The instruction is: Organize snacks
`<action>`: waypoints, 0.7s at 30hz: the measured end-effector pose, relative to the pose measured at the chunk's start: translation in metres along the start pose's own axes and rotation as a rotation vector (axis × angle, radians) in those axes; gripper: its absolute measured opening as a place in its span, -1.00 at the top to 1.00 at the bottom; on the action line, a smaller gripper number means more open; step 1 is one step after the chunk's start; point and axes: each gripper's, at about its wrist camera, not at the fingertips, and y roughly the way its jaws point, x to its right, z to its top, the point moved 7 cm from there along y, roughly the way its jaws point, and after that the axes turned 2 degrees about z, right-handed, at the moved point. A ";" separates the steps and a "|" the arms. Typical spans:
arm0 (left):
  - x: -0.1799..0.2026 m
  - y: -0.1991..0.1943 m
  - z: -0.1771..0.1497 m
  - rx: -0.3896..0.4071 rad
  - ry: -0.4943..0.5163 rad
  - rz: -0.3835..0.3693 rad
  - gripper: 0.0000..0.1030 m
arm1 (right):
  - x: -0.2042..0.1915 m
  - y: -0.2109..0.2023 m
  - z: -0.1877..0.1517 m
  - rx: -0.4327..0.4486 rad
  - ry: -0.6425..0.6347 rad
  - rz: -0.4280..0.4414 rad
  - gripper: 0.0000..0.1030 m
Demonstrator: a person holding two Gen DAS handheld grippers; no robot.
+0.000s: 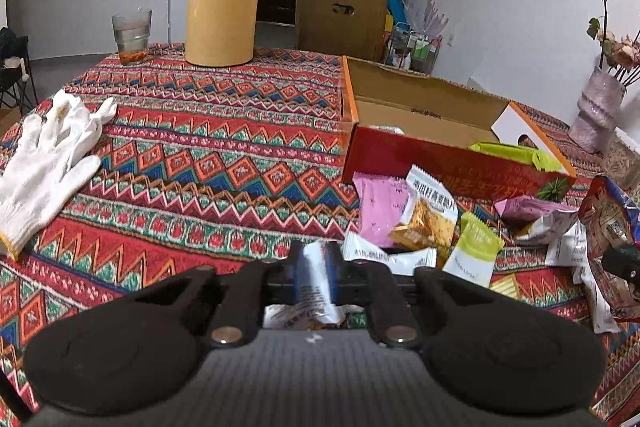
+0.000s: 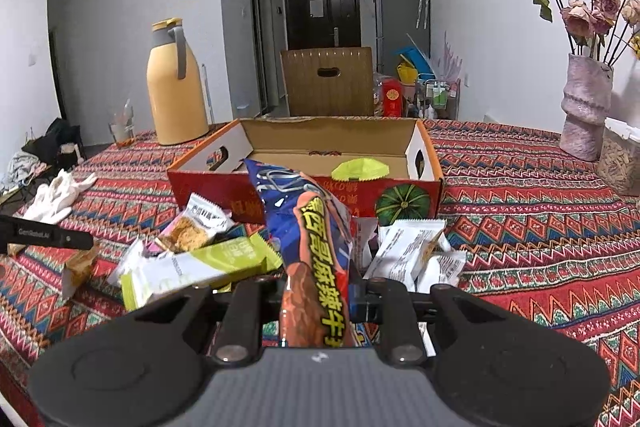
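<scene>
Left gripper (image 1: 315, 269) clamping a small white snack packet (image 1: 312, 283); right gripper (image 2: 316, 291) pinching a long blue-and-orange foil snack bag (image 2: 308, 239) — open red cardboard box (image 2: 400, 195) sitting behind.

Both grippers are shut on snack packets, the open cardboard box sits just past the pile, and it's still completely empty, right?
Not quite. Both grippers are shut on packets, the left gripper on a small white packet and the right gripper on a long blue packet, but the cardboard box is not empty: the right wrist view shows a yellow-green packet inside.
</scene>
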 end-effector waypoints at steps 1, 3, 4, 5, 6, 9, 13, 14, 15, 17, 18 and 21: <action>0.000 0.000 0.003 0.003 0.001 0.000 0.81 | 0.001 0.001 0.002 0.004 0.003 0.001 0.60; 0.001 0.000 0.010 0.010 0.004 0.002 0.81 | 0.004 0.002 0.006 0.012 0.011 0.005 0.60; 0.002 0.000 0.013 0.010 0.004 0.003 0.81 | 0.006 0.004 0.008 0.015 0.014 0.007 0.60; 0.003 0.001 0.015 0.009 0.005 0.001 0.81 | 0.007 0.004 0.010 0.020 0.018 0.011 0.60; 0.003 0.002 0.018 0.006 0.005 0.000 0.81 | 0.008 0.005 0.012 0.024 0.020 0.014 0.60; 0.004 0.008 0.019 -0.017 0.007 0.003 0.64 | 0.012 0.006 0.017 0.035 0.031 0.028 0.60; 0.004 0.007 0.017 -0.023 0.035 0.052 -0.55 | 0.015 0.007 0.022 0.043 0.030 0.054 0.60; 0.002 0.007 0.016 -0.018 0.041 0.073 -0.69 | 0.015 0.008 0.022 0.040 0.029 0.060 0.60; 0.001 0.006 0.015 -0.024 0.041 0.083 -0.72 | 0.014 0.009 0.022 0.035 0.026 0.069 0.60; 0.000 0.008 0.010 -0.060 0.038 0.086 -0.82 | 0.014 0.012 0.022 0.024 0.019 0.081 0.60; 0.000 0.010 0.007 -0.077 0.046 0.098 -0.92 | 0.013 0.014 0.021 0.020 0.017 0.087 0.60; -0.002 0.015 0.000 -0.117 0.062 0.137 -0.95 | 0.013 0.018 0.021 0.013 0.018 0.102 0.60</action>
